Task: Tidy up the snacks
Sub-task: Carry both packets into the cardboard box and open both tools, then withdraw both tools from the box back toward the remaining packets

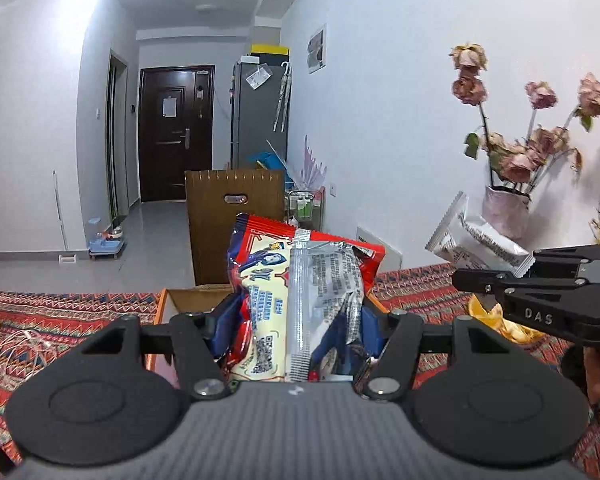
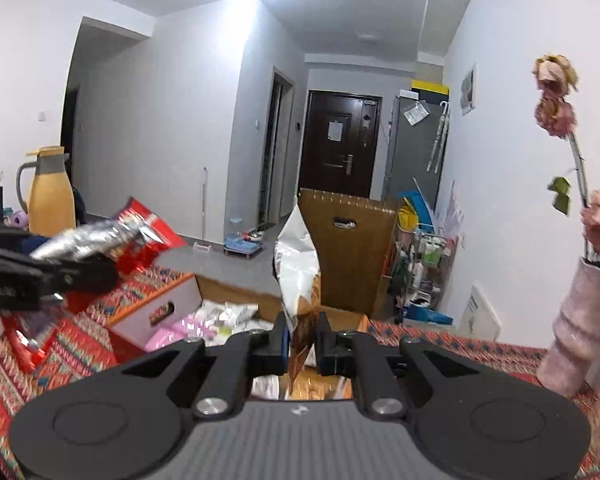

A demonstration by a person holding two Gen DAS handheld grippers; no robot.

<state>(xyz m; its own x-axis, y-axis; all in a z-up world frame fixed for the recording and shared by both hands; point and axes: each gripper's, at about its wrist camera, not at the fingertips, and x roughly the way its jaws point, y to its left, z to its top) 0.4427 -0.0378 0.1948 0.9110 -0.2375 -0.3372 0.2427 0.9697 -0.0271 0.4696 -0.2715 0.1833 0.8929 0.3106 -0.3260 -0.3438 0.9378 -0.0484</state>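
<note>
1. While both hands are up over the table, we've got one snack per tool: left gripper (image 1: 296,320) is pinching the red snack bag (image 1: 300,280) across its middle, jaws about half spread b/c the bag is puffy.
2. Right gripper (image 2: 302,344) has its jaws pressed nearly together on the white packet (image 2: 298,264), nipped at its thin bottom edge, so the pkt stands up tall above the fingers. In the left wrist view the same packet (image 1: 476,240) shows off to the right, clear of the table.
3. Both snacks are in the air, not yet put down. We judge this as a carry step, w/ the cardboard box (image 2: 228,292) just ahead as the likely drop spot.
4. That box sits open-topped on the patterned tablecloth (image 1: 72,312), far side of the grippers; it already holds pale packets (image 2: 228,316), which is why we read it as the sorting bin.
5. Near-left in the right wrist view, a white drawer-like box (image 2: 160,308) w/ a slot handle sits beside it; can't tell its role.
6. Vase of dried roses (image 2: 576,320) stands at the right, near the right hand's path — we'd keep the tall packet clear of it.
</note>
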